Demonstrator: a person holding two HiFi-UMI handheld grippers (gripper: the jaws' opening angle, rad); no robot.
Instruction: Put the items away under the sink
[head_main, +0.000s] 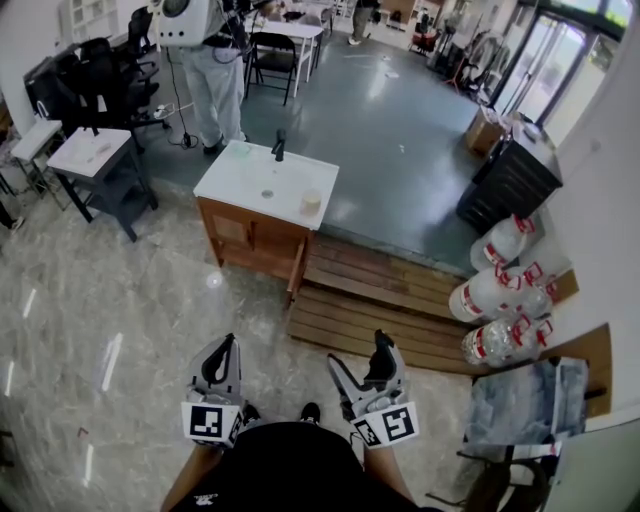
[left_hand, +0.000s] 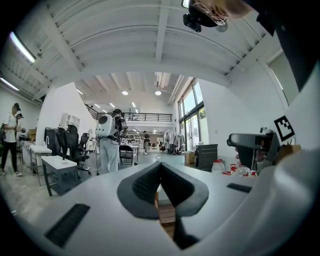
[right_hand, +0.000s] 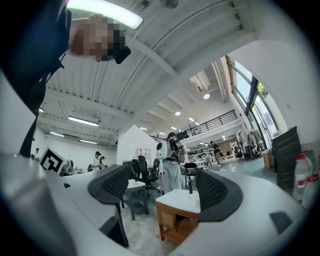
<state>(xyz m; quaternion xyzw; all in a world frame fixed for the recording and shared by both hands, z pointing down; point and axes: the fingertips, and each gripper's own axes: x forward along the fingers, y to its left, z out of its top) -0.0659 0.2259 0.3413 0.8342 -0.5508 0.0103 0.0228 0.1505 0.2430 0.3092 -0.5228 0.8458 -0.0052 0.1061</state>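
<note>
Head view: left claw (head_main: 231, 345) and right claw (head_main: 358, 352) are held low in front of the person. Both are well apart from the sink cabinet (head_main: 250, 238), which stands ahead on the glossy floor, just beside a slatted wooden platform (head_main: 380, 300).

Left claw: pads pressed together, nothing between them.

Right claw: jaws spread wide and empty. In the right gripper view the cabinet shows through the gap between the pads, far beyond them.

Cabinet top, white: a faucet (head_main: 279, 146) at the rear edge and a small pale container (head_main: 311, 201) near the right edge.

Large water bottles (head_main: 500, 298) lie by the wall at right.
</note>
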